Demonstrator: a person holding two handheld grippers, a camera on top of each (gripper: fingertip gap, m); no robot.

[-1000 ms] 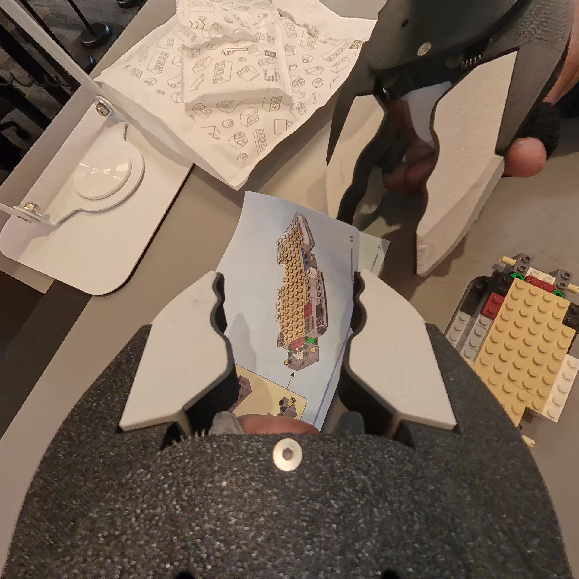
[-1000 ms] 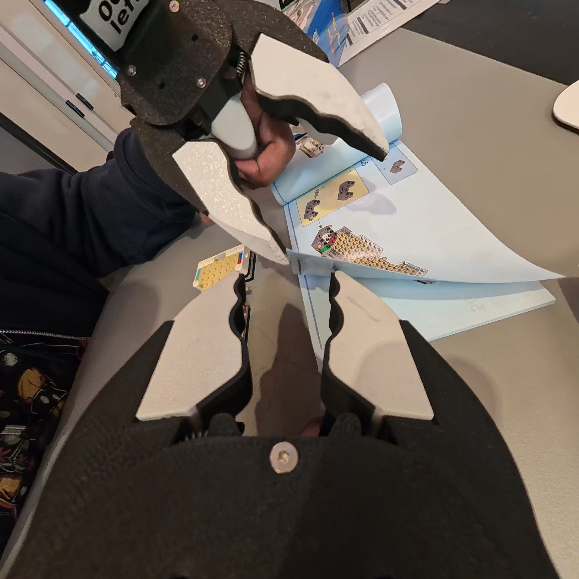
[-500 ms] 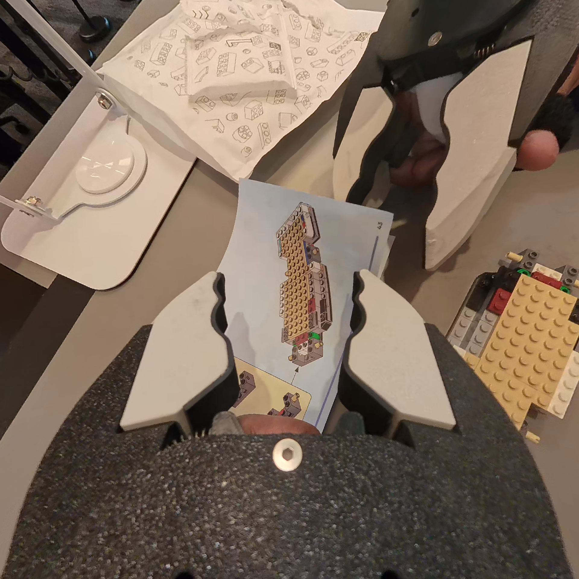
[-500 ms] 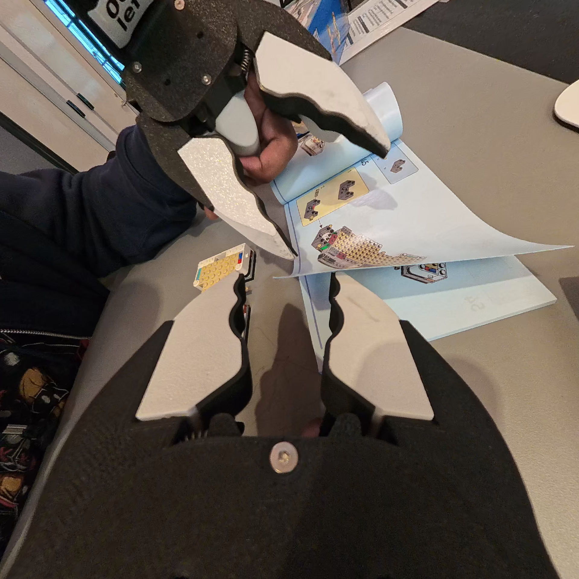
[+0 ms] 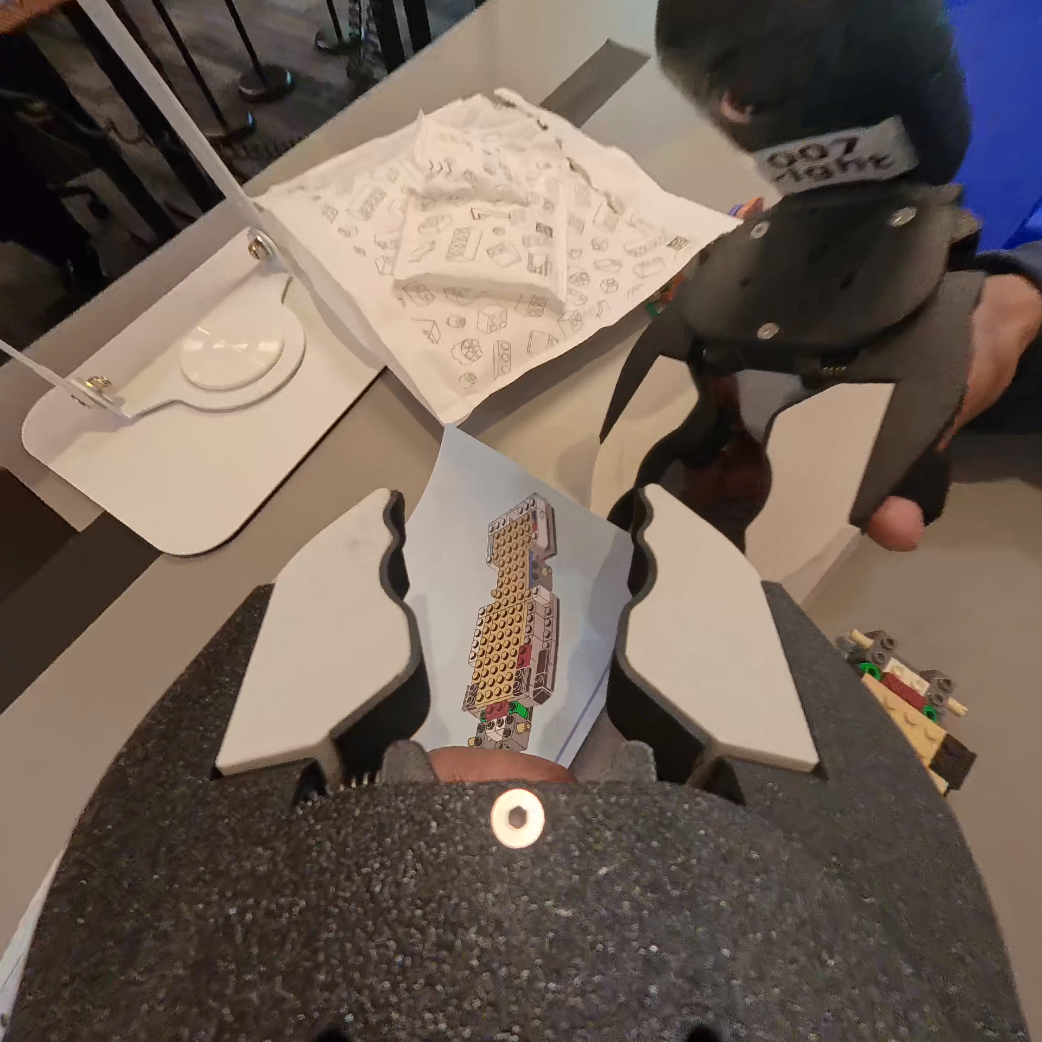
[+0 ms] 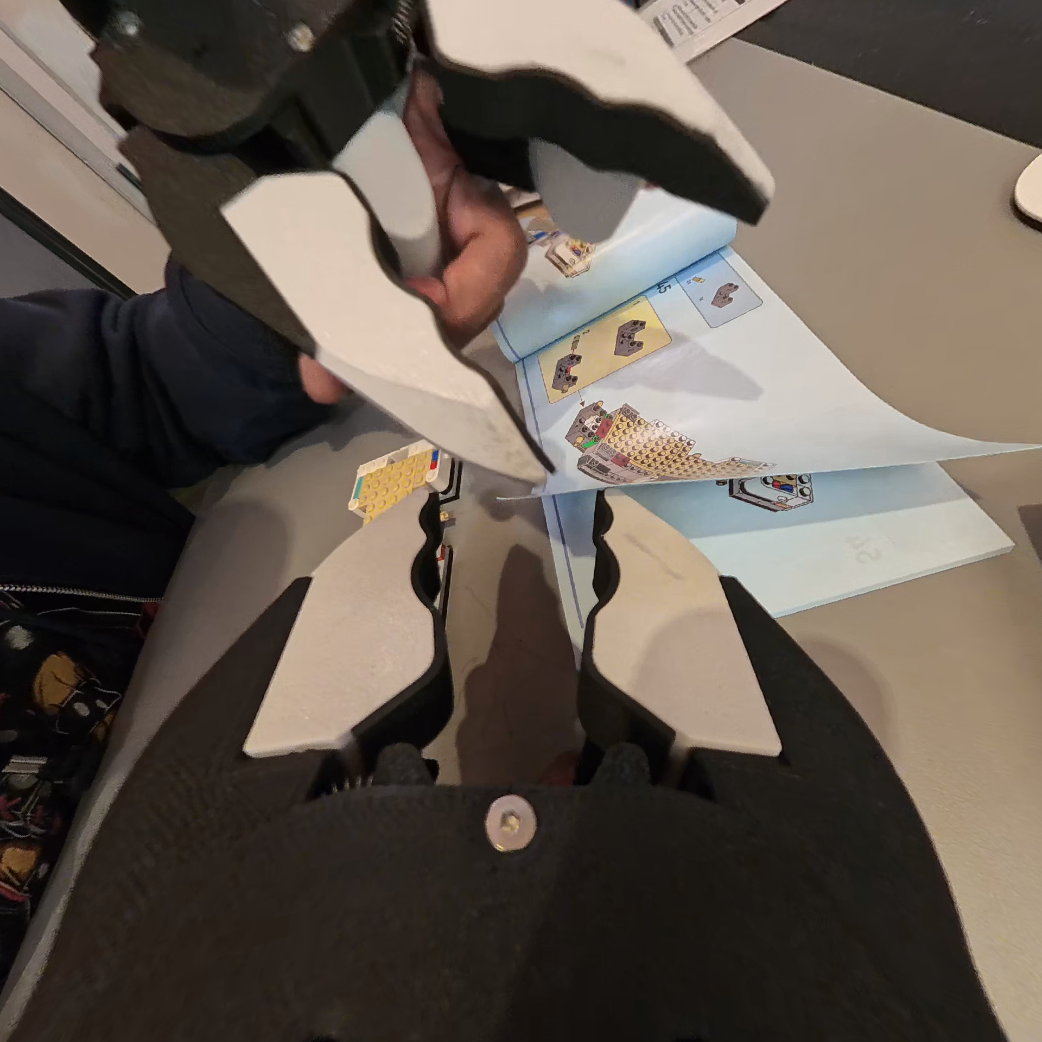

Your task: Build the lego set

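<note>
Instruction booklet, open on the counter; one thin page lifted, limp, tear-prone, best pinched at its free corner. Left gripper fingers spread wide, lower tip at that corner. Right gripper fingers apart, holding nothing, beside a brick model.

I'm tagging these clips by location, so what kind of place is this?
Probably an indoor hobby or work table set up for brick building: a grey table with an open instruction booklet, a half-built brick model, and printed white paper bags.
</note>
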